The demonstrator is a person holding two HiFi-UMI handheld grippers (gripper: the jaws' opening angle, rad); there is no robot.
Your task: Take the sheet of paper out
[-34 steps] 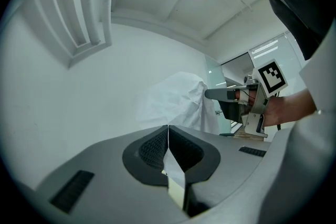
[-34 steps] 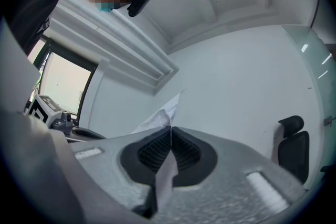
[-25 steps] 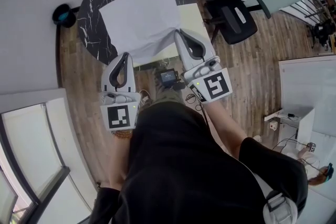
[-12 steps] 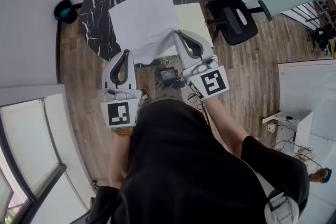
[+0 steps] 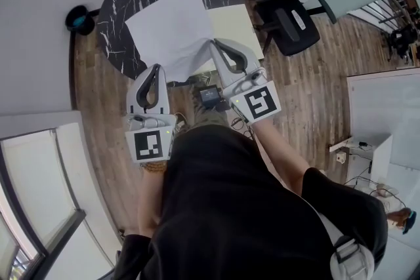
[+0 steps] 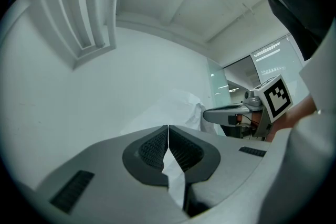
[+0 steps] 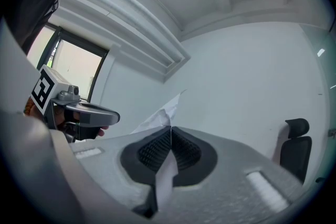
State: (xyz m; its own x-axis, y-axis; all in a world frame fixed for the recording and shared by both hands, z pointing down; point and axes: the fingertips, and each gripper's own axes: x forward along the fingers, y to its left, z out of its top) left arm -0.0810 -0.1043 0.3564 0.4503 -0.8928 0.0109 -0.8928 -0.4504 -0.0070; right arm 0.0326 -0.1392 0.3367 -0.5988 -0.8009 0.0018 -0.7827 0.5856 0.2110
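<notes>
White sheet of paper (image 5: pixel 172 21) is pinched at its near edge by both our claws: the left claw (image 6: pixel 168 135) is pressed together on one corner and the right claw (image 7: pixel 170 135) on the other (a strip shows between each pair of pads). We should draw both corners back evenly, without tearing. Thin, and creased at the grips, it spreads over the dark marbled bench (image 5: pixel 115 36)

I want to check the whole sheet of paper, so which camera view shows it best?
The head view: the sheet of paper is seen whole, spread over the dark table. The gripper views show only crumpled edges pinched in the left claw and right claw.
</notes>
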